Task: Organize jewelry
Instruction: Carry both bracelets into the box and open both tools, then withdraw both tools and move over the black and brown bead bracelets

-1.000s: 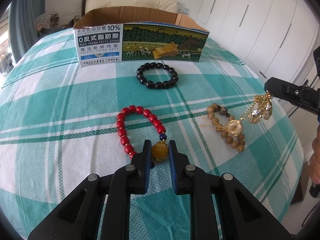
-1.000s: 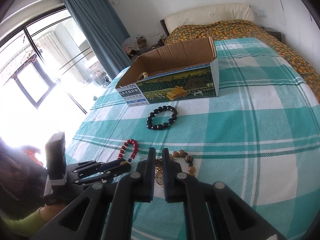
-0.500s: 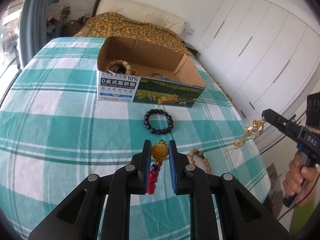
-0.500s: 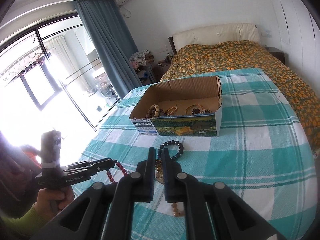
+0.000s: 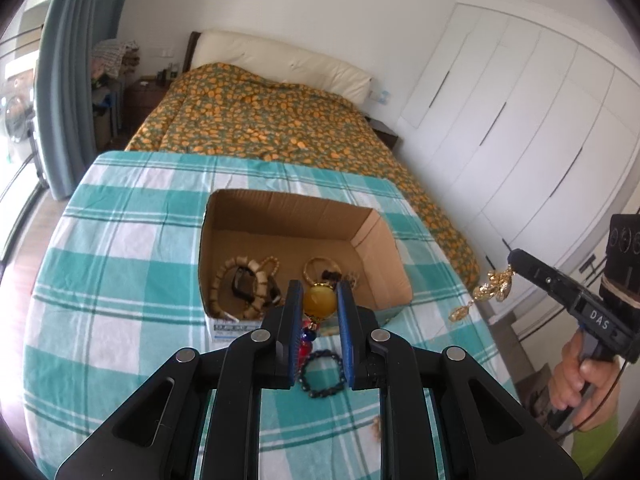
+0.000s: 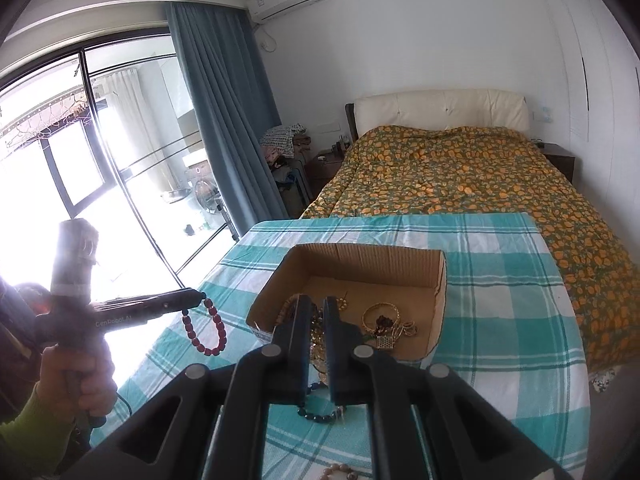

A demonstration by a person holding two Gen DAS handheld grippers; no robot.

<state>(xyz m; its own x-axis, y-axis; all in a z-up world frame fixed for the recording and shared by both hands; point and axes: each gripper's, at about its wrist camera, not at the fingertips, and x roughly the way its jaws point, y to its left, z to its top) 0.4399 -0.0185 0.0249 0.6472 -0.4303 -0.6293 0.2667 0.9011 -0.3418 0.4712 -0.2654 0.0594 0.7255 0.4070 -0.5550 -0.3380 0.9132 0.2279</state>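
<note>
My left gripper [image 5: 319, 294] is shut on the amber bead of the red bead bracelet [image 5: 319, 301], held in the air over the near edge of the cardboard box [image 5: 380, 240]. The bracelet hangs from it in the right wrist view [image 6: 204, 330]. My right gripper [image 6: 316, 312] is shut on a gold charm piece [image 5: 490, 286], which dangles right of the box; it shows between the fingers [image 6: 317, 336]. The box [image 6: 360, 258] holds several bracelets. A black bead bracelet [image 5: 322, 374] lies on the checked cloth before the box.
A wooden bead bracelet [image 6: 340, 472] lies on the teal checked cloth [image 5: 120, 248] near me. A bed with an orange-patterned cover [image 5: 272, 120] stands behind the table. White wardrobes [image 5: 520, 120] are at the right, a glass door [image 6: 80, 160] at the left.
Both grippers rose from the cloth with their pieces and moved forward toward the box. The red bracelet left the table and now hangs over the box's near edge.
</note>
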